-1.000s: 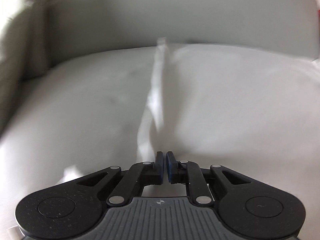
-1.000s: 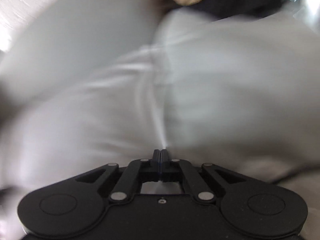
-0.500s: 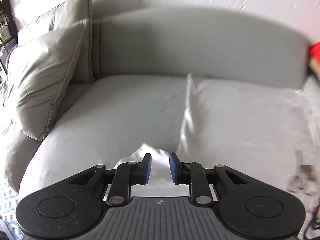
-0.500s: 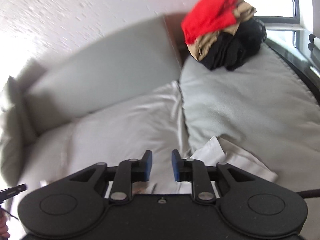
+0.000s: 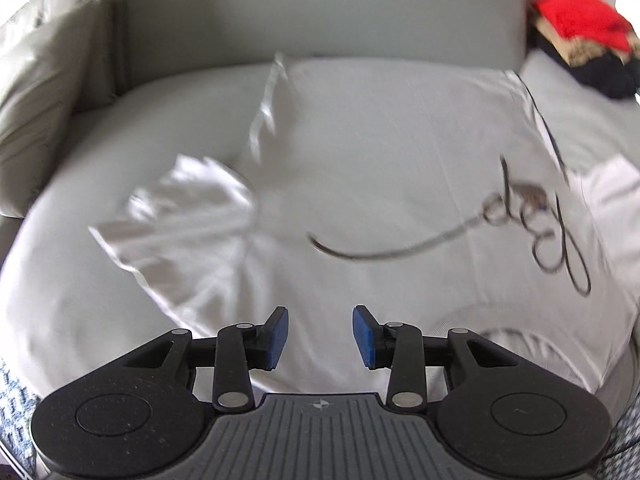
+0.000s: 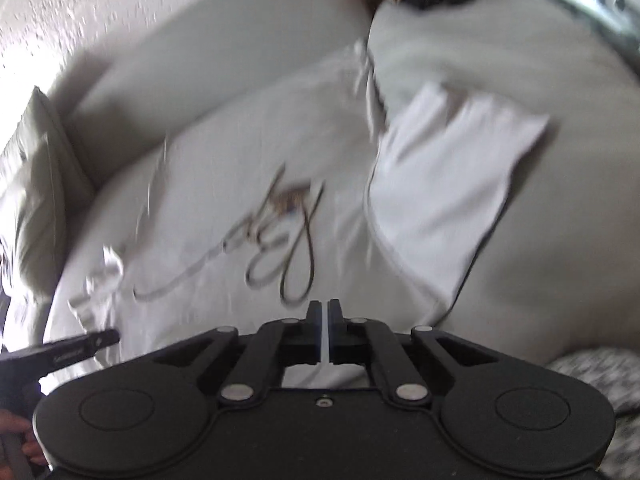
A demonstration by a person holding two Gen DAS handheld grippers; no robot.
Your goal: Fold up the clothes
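While spread flat, white T-shirt [image 5: 360, 152] lies collar-near — hem sofa-back-ward.

A grey sofa [image 5: 360, 20] carried everything. A white T-shirt [image 5: 380, 152] with a dark scrawled print lay spread flat on its seat. A pale cushion [image 5: 36, 92] leaned at ten o'clock, and a heap of red, tan and black clothes [image 5: 588, 40] sat at two o'clock.

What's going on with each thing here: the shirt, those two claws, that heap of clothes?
White T-shirt: spread flat on the sofa, print up, sleeves out, unfolded.
Left claw: open, empty, above the shirt.
Right claw: closed; whether it pinches fabric is unclear.
Clothes pile: heaped, unfolded, on the sofa's far end.
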